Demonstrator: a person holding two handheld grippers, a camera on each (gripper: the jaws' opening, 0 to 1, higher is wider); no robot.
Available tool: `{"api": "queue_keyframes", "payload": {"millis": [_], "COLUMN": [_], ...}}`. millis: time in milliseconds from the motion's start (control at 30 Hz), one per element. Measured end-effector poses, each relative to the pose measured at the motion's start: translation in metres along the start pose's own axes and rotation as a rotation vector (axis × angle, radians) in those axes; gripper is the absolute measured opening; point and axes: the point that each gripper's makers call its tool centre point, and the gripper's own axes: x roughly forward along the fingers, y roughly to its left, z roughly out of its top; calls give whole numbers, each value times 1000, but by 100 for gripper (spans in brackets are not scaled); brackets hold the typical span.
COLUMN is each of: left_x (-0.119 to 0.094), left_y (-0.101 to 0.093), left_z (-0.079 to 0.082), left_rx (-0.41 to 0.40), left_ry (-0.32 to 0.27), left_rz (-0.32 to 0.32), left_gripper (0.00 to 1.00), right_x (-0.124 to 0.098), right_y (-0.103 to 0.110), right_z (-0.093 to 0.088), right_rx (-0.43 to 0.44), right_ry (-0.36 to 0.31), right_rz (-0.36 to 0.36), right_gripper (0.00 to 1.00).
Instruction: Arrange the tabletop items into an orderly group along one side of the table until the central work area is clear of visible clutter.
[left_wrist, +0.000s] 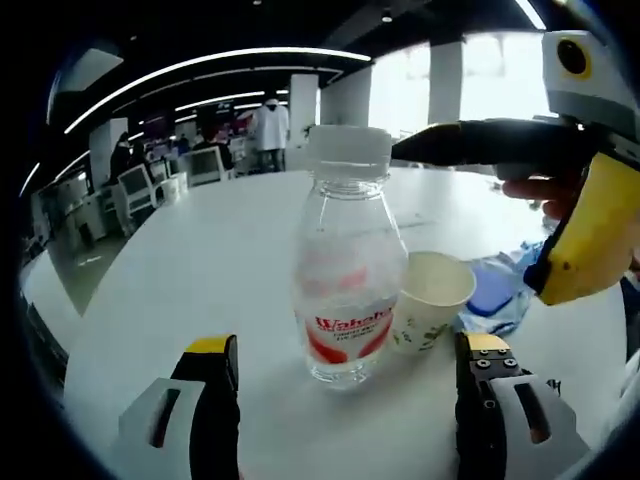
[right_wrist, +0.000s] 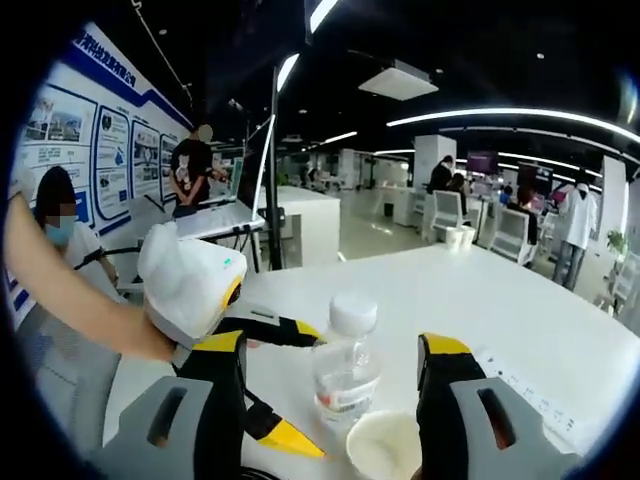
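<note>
- The left tool (left_wrist: 345, 375) has its two yellow-tipped jaws spread wide, rising on either side of a clear plastic bottle (left_wrist: 345, 270) without touching it.
- The bottle stands upright on the white desk (left_wrist: 180, 290), between the jaws and a little beyond their tips; it has a white cap and a red-and-white label.
- Just beside the bottle, touching or nearly touching its right side, a paper cup (left_wrist: 432, 298) leans at a tilt with its mouth toward the camera.
- Behind the cup lies a crumpled clear-and-blue plastic wrapper (left_wrist: 500, 290).
- The right tool (right_wrist: 330, 370) also has its jaws spread apart; in the right gripper view the bottle stands between them and the cup's open rim lies near the bottom edge.
- In the left gripper view the right tool comes in from the right, held in a hand (left_wrist: 535, 190), its dark jaw reaching above the cup.
- Chairs, desks and people stand far behind.
</note>
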Motion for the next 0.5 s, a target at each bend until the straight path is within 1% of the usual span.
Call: {"api": "queue_keyframes", "payload": {"millis": [133, 233, 333, 500], "left_x": [-7, -13, -21, -31], "left_y": [0, 0, -1, -4], "left_z": [1, 6, 9, 4], "left_rx": [9, 10, 19, 14], "left_ry": [9, 6, 5, 15], "left_rz": [5, 10, 18, 25], "left_gripper": [85, 85, 84, 82], "right_x": [-6, -13, -18, -27], "right_y": [0, 1, 2, 7], "right_z": [2, 6, 5, 2], "right_rx": [-3, -1, -1, 6], "right_ry": [1, -6, -5, -2], "right_rz": [-7, -16, -23, -32], "right_gripper": [67, 67, 66, 65]}}
